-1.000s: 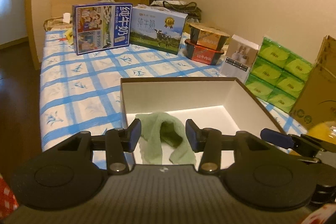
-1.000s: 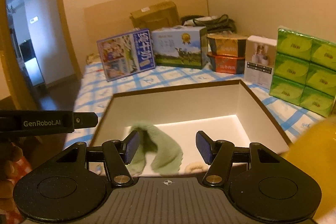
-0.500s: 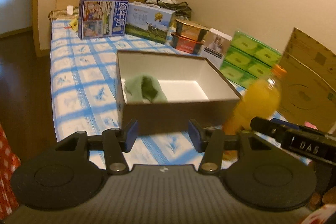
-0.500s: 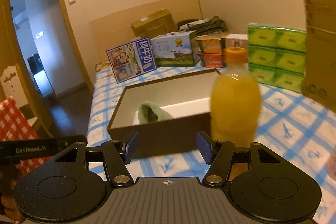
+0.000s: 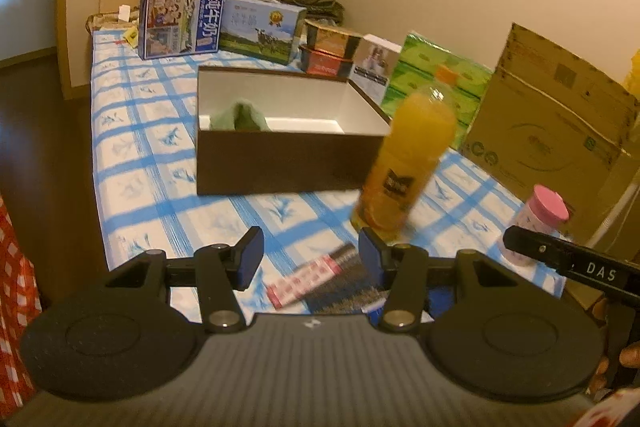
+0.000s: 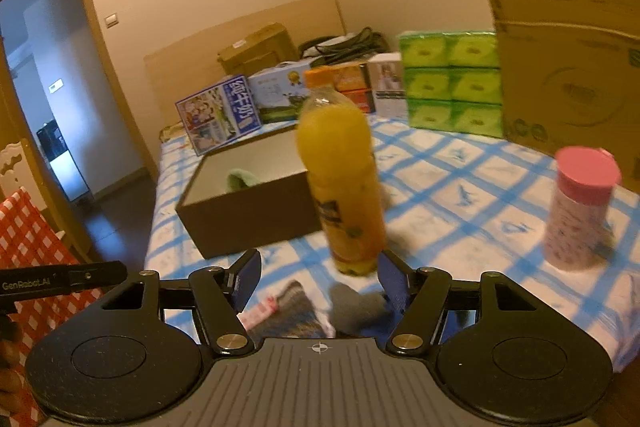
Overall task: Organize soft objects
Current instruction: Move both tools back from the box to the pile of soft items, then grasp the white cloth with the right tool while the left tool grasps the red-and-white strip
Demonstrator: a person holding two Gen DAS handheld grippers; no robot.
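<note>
A green cloth [image 5: 239, 116] lies inside the open brown box [image 5: 288, 159] on the blue checked table; it also shows in the right wrist view [image 6: 242, 179] in the box [image 6: 248, 215]. A dark folded soft item with a pink-red label [image 5: 320, 281] lies on the table near the front edge, between my left gripper's fingers; it shows in the right wrist view [image 6: 286, 311] too. My left gripper [image 5: 311, 257] is open and empty above it. My right gripper [image 6: 319, 277] is open and empty just in front of an orange juice bottle [image 6: 342, 183].
The juice bottle [image 5: 408, 163] stands right of the box. A pink-lidded jar [image 6: 580, 211] stands at the right. Milk cartons [image 5: 180, 23], snack boxes, green tissue packs [image 6: 452, 83] and a cardboard box [image 5: 552, 123] line the back and right.
Both grippers have pulled back from over the box toward the table's near edge. The cloth stays in the box. The bottle, jar and dark soft item have come into view.
</note>
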